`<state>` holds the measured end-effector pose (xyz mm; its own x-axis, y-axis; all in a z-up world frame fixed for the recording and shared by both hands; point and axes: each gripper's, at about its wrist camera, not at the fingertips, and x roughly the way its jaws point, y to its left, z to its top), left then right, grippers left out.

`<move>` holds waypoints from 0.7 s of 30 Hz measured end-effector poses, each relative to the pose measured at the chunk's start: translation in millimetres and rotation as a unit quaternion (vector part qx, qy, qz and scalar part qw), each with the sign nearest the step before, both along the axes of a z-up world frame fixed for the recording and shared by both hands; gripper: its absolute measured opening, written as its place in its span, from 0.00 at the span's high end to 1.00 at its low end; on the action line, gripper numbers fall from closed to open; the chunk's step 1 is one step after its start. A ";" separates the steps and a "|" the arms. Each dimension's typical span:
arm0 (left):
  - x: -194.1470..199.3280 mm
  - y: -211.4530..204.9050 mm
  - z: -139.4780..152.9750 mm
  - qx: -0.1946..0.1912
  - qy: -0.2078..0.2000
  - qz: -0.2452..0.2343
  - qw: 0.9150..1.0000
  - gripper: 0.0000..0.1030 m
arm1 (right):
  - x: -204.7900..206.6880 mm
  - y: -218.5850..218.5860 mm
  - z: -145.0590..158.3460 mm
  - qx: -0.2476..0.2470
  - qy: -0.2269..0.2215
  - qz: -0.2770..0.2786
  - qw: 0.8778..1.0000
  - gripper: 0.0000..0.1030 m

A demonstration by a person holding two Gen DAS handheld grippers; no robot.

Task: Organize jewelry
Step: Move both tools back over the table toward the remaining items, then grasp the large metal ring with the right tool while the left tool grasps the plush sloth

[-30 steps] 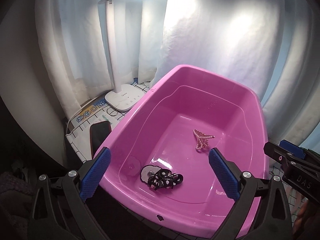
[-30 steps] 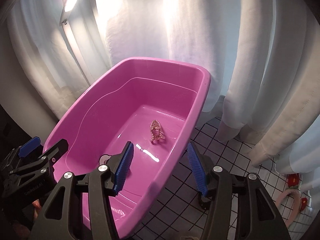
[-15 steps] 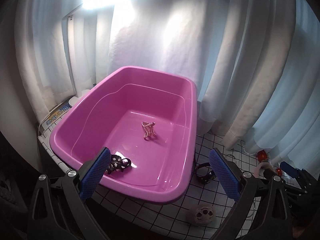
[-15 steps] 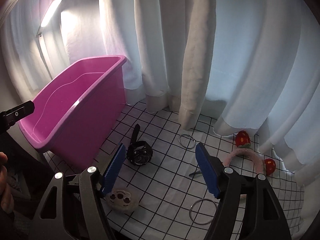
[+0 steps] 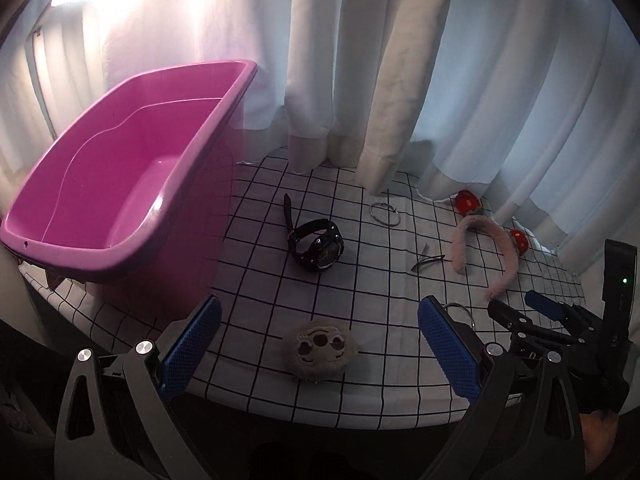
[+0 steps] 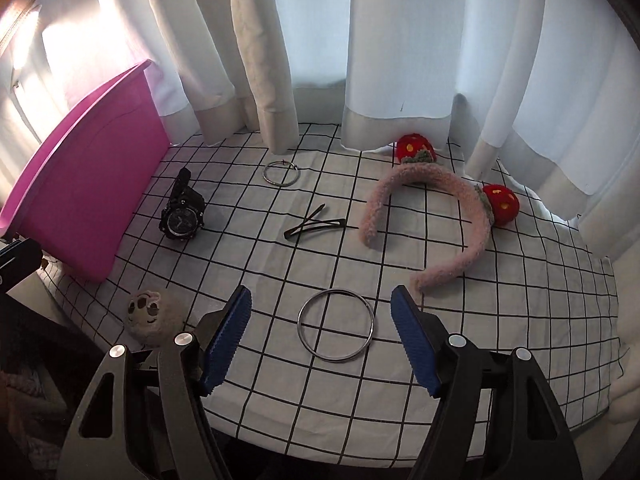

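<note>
A: R gripper [image 6: 320, 336] jaws wide, empty; big bangle [image 6: 336, 324] flat on cloth btwn them. L gripper [image 5: 316, 344] wide, empty.
B: Drop low, pinch one rim side, then tub [image 6: 80, 184].

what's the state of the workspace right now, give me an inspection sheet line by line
surface: round table under a white grid-check cloth.
job's things: pink tub at the left edge; black watch, small metal ring, hair clip, fuzzy pink headband with red strawberries and large metal ring lie loose on the cloth.
clutter: plush sloth-face piece near the front edge.
grippers: left gripper open and empty, above the sloth piece; right gripper open and empty, jaws either side of the large ring.
cables: nothing seen.
surroundings: white curtains behind the table; bright light at upper left.
</note>
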<state>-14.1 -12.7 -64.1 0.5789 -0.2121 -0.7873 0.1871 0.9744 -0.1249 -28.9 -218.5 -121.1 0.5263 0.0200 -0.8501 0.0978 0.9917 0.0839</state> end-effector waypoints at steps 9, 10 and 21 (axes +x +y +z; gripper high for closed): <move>2.1 -14.8 -62.7 0.013 0.055 0.009 0.998 0.06 | 5.8 -3.3 -60.3 0.004 0.045 0.009 0.999 0.33; 3.3 -15.8 -69.3 0.011 0.061 0.010 0.998 0.06 | 7.7 -3.1 -66.3 0.002 0.049 0.009 0.999 0.33; 15.3 -28.4 -115.4 0.049 0.075 0.011 0.996 0.06 | 23.2 -0.7 -103.2 -0.010 0.070 0.027 0.997 0.31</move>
<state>1.2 -41.1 -179.5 0.4572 -0.1186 -0.8814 0.1521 0.9869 -0.0539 -5.6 -219.2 -224.3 0.4010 0.0268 -0.9157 0.0542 0.9971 0.0529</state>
